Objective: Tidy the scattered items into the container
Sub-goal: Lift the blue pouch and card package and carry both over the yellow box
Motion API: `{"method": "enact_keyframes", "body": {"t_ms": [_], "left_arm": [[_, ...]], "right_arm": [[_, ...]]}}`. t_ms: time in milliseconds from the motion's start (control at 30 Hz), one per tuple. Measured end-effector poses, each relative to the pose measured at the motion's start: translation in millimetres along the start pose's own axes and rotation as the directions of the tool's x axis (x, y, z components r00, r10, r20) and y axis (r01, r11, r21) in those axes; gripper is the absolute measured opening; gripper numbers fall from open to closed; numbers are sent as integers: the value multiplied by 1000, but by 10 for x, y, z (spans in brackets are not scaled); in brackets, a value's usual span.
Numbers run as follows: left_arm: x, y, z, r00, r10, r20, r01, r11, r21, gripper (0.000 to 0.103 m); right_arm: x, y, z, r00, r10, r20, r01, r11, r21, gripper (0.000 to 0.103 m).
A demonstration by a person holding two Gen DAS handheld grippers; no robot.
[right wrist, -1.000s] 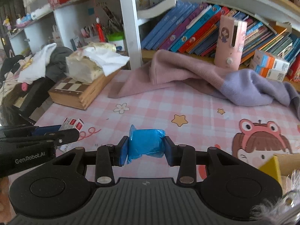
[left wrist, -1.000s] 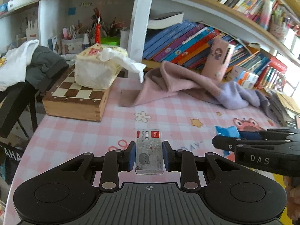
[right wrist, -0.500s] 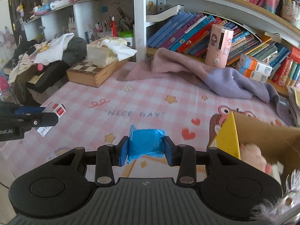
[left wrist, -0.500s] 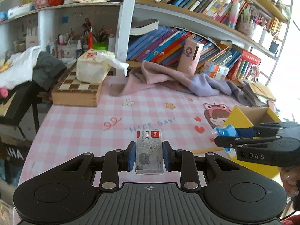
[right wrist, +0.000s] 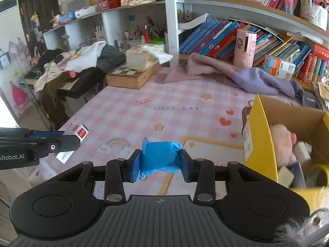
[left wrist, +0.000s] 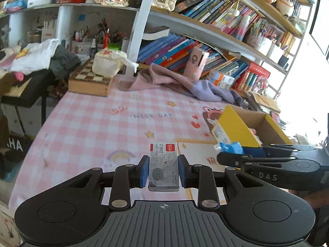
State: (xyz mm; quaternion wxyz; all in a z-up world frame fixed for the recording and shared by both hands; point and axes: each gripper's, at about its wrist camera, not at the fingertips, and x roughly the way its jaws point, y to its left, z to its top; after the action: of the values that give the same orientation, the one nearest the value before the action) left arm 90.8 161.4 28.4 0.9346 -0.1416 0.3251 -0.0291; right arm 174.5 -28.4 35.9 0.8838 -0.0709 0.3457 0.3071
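My left gripper (left wrist: 163,170) is shut on a small grey staple box (left wrist: 163,164) with a red label, held above the pink checked tablecloth (left wrist: 98,127). A blue rolled plastic bag (right wrist: 160,156) sits clamped in my right gripper (right wrist: 160,165), which is shut on it. The yellow cardboard box (right wrist: 261,144) stands open just right of the right gripper, with a pink plush toy (right wrist: 280,142) and small blocks inside. In the left wrist view the right gripper (left wrist: 224,153) with its blue bag (left wrist: 229,147) hangs beside the yellow box (left wrist: 234,129). The left gripper (right wrist: 67,142) shows at the right wrist view's left edge.
A pink and lilac cloth (left wrist: 185,84) lies at the table's back by the bookshelf. A wooden chessboard box (left wrist: 90,82) with a tissue pack (left wrist: 107,62) on it stands back left. A pink device (right wrist: 244,47) stands upright before the books. Clothes are heaped on a side stand (right wrist: 67,65).
Both grippers have drawn back and to the right, each keeping its item. The yellow box has come into view and now stands close beside the right gripper.
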Motion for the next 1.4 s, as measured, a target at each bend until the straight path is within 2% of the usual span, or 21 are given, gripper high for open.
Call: {"method": "enact_keyframes", "body": {"t_ms": [200,400,700,967,1400], "left_arm": [[-284,-70,-323,1000,-18,-7,18,999,-46,28],[-501,-189,-519,999,-43,9,43,998,-48,28],[-516,-470,-616,991,-135,-18,135,991,-11,28],[-413,-788,-699,966,-246,-74,251,966,65,28],[-279,-1146,-786,918,-356,-174,381,914,142,28]], "right_arm": [[-291,182,-333,1000,4,-7,-4,1000,-13,37],[-556,196,-673,999,7,-43,-5,998,59,37],[-961,36,-963,998,-63,-31,67,987,144,37],[-1199,-113,-1190,988,-140,-57,149,967,205,37],[-1482,-311,-1484,963,-253,-92,269,909,318,37]]}}
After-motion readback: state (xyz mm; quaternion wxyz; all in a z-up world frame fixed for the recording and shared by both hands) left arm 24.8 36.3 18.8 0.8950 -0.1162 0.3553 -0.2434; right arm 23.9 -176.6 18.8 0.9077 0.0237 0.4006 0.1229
